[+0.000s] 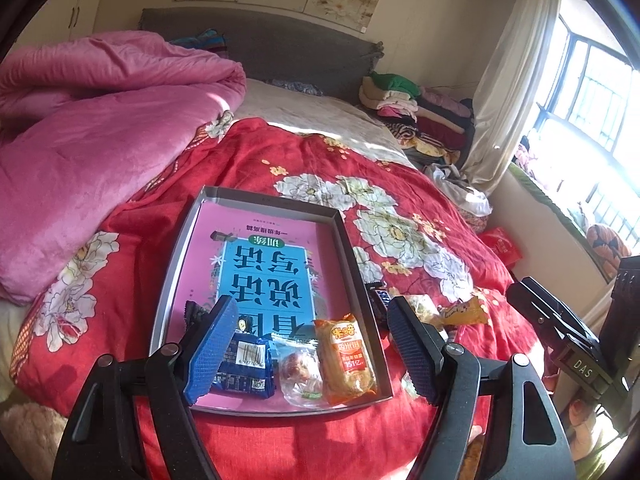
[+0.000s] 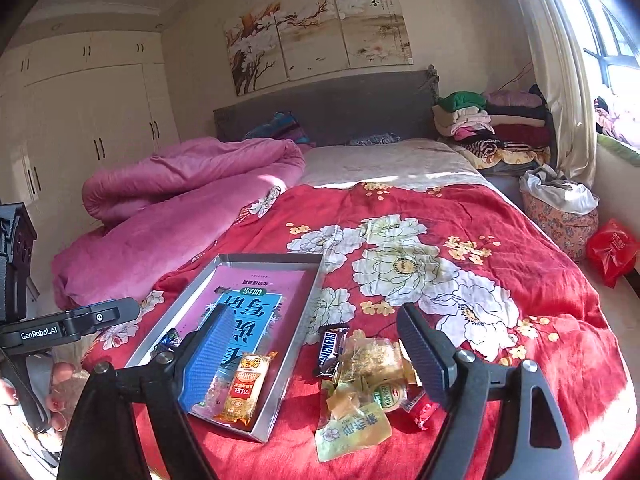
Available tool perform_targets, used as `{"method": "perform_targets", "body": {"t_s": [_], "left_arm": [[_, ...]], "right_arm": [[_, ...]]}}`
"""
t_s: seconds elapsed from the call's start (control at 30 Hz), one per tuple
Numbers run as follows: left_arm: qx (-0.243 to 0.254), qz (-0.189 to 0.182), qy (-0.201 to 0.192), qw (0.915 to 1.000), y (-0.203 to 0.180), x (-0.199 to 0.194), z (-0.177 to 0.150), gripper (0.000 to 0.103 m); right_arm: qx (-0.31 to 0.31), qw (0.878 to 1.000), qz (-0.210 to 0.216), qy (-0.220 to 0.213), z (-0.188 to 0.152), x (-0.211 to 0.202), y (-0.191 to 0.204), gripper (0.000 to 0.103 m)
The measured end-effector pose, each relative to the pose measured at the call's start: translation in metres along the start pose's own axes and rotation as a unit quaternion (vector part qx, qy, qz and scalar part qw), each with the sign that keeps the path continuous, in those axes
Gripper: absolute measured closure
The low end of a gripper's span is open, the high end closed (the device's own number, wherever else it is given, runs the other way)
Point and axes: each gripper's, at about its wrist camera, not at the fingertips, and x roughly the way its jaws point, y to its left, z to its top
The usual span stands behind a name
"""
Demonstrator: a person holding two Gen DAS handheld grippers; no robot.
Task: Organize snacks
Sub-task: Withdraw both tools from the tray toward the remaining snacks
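Note:
A shallow grey box [image 1: 360, 264] [image 2: 308, 304] with a pink and blue printed bottom lies on the red flowered bedspread. At its near end lie a blue packet [image 1: 244, 372], a clear-wrapped round snack [image 1: 300, 376] and an orange packet [image 1: 348, 364] [image 2: 244, 388]. Right of the box lie a Snickers bar [image 2: 330, 350] [image 1: 380, 300], a clear bag of yellow snack [image 2: 374, 360], a yellow packet [image 2: 352, 428] and a red-wrapped candy [image 2: 422, 408]. My left gripper [image 1: 312, 344] is open and empty above the box's near end. My right gripper [image 2: 320, 356] is open and empty above the loose pile.
A heaped pink quilt [image 1: 92, 140] [image 2: 180, 208] lies on the bed's left. Folded clothes [image 2: 492, 128] are stacked by the headboard at the right. A red bag [image 2: 610, 250] and a flowered bundle [image 2: 560, 216] sit beside the bed near the window.

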Motion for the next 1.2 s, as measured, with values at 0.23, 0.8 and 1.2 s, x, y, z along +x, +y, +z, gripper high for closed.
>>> {"method": "perform_targets", "body": {"t_s": [0.23, 0.8, 1.2], "left_arm": [[0.013, -0.004, 0.007, 0.9999, -0.013, -0.002, -0.002, 0.025], [0.053, -0.027, 0.044, 0.9973, -0.058, 0.011, -0.016, 0.025], [0.094, -0.033, 0.077, 0.9921, -0.091, 0.027, -0.035, 0.025]], "right_arm": [[0.006, 1.000, -0.015, 0.009, 0.000, -0.003, -0.018, 0.020], [0.041, 0.999, -0.036, 0.004, -0.001, -0.017, -0.061, 0.020], [0.044, 0.998, -0.045, 0.002, -0.006, -0.025, -0.083, 0.020]]}}
